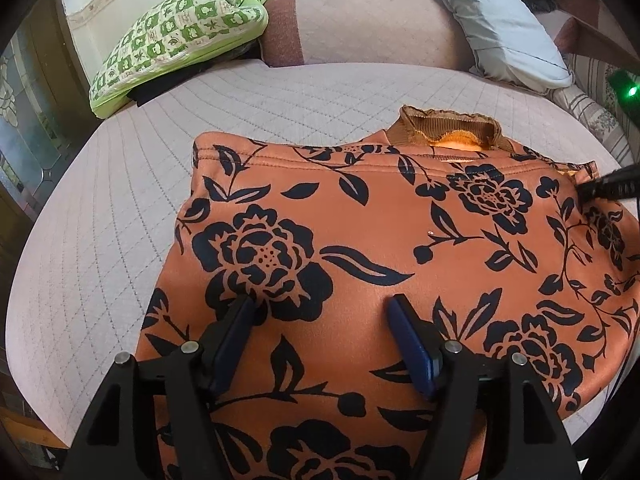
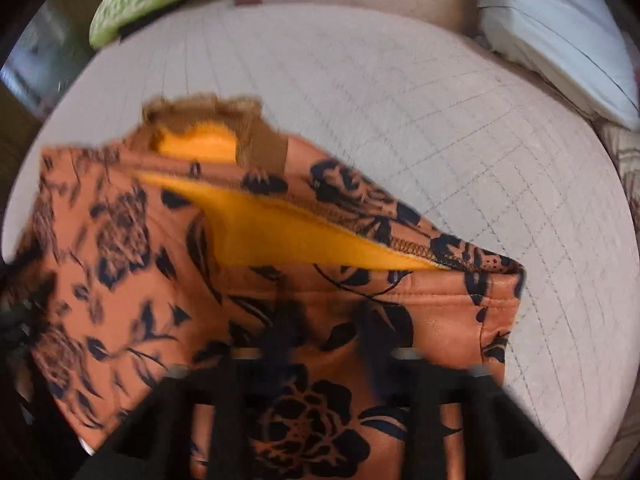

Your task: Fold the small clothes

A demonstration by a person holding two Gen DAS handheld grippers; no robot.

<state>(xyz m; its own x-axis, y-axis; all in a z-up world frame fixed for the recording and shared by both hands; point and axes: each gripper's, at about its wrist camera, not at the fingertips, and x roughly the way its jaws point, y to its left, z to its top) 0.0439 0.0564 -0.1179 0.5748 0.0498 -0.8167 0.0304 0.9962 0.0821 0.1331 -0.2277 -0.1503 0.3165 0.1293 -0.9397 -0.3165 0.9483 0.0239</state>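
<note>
An orange garment (image 1: 360,232) with black flowers and a brown ribbed collar (image 1: 448,126) lies on the quilted bed. My left gripper (image 1: 320,304) stands open over its lower middle, blue pads apart, with only flat cloth beneath them. In the right wrist view, which is blurred, the same garment (image 2: 120,240) has one side lifted and folded so its yellow lining (image 2: 280,232) shows. My right gripper (image 2: 328,320) is at the stitched hem of that flap and looks shut on the cloth. Its black tip (image 1: 608,188) also shows at the garment's right edge.
The pale quilted bed cover (image 1: 120,200) extends left and beyond the garment. A green checked pillow (image 1: 176,36) lies at the back left, a pink bolster (image 1: 360,24) behind, and a grey-white pillow (image 1: 508,28) at the back right.
</note>
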